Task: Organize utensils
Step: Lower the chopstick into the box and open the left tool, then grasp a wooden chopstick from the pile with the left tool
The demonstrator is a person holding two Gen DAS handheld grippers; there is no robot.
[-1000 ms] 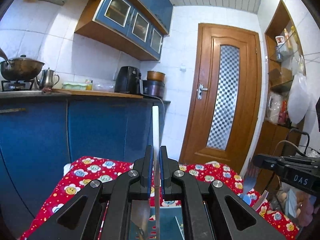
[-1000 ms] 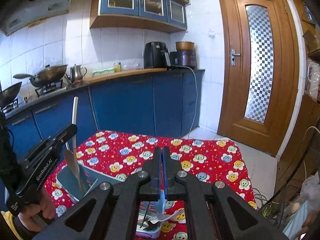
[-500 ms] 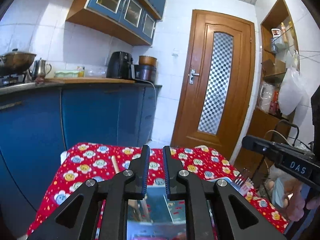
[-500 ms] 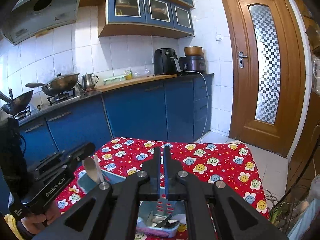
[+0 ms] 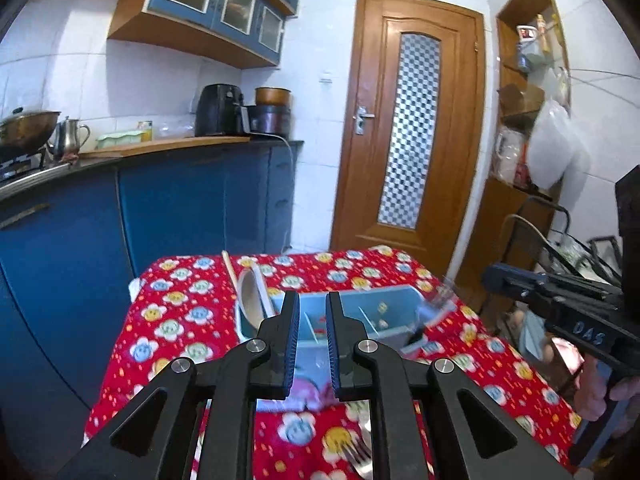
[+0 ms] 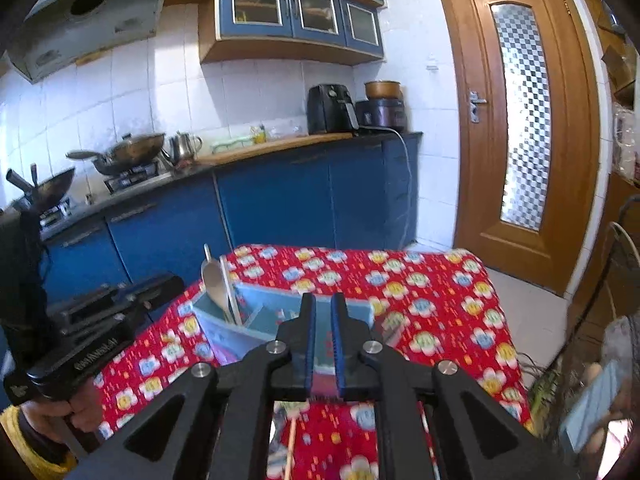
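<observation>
With a wooden spoon (image 5: pixel 250 300) standing in the blue organizer (image 5: pixel 394 296) at frame centre, a fork (image 5: pixel 360 458) at the lower edge still waits, while the left gripper (image 5: pixel 312 344) and right gripper (image 6: pixel 323 344), jaws just parted narrowly, hold nothing.

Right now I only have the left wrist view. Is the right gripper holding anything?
Observer: No. The right gripper has just been opening. Its jaws stand slightly apart with nothing between them.
Operator: Anything on the cloth under it?
Observer: A thin wooden stick lies on the cloth just below the jaws.
Operator: What's left of the wok I can see?
Observer: A second wok stands further left along the counter.
</observation>
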